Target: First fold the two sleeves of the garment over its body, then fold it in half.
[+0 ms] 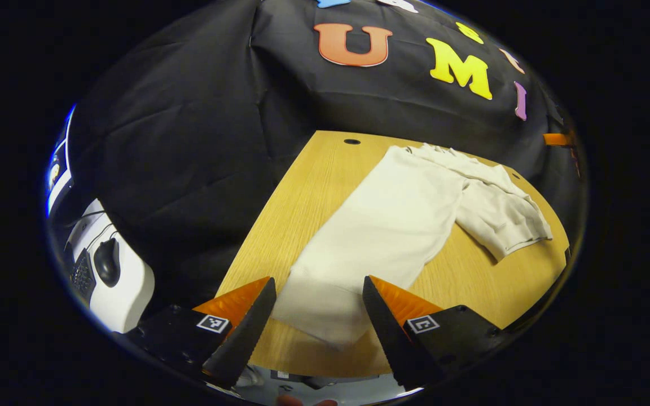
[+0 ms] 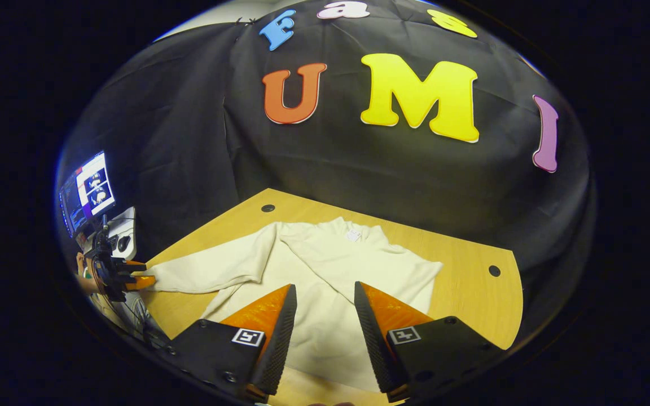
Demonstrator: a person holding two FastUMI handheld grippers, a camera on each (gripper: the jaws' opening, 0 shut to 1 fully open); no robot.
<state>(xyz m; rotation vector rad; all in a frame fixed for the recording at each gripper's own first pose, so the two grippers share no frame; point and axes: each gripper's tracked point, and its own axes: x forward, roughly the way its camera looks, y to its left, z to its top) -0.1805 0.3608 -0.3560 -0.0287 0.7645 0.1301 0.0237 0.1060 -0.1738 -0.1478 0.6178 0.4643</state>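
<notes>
In the left gripper view, the left gripper [image 1: 319, 304] hovers with its fingers spread apart and nothing between them, over the cuff end of a cream garment [image 1: 398, 225]. The near sleeve [image 1: 330, 293] runs straight toward the camera along the wooden table [image 1: 297, 203], its end lying between the two fingertips but gripped by neither. The other sleeve [image 1: 500, 217] lies bent out to the side on the wood. A round cable hole [image 1: 352, 141] sits near the table's far edge. Off the table's left side stands a white desk [image 1: 127, 293] with a computer mouse [image 1: 107, 260] on it, and a lit screen [image 1: 57, 169] at the rim.

In the right gripper view, the right gripper [image 2: 325, 316] hangs above the garment's body [image 2: 330, 270], fingers parted and holding nothing. The garment lies flat with its collar toward the booth wall. One sleeve [image 2: 212, 270] stretches out to the left, where the left gripper [image 2: 133, 276] meets its cuff; it is small there, so whether it touches the cloth is hard to tell. Two cable holes [image 2: 268, 208] mark the tabletop [image 2: 471, 299]. A monitor [image 2: 88, 192] glows behind the far gripper.
</notes>
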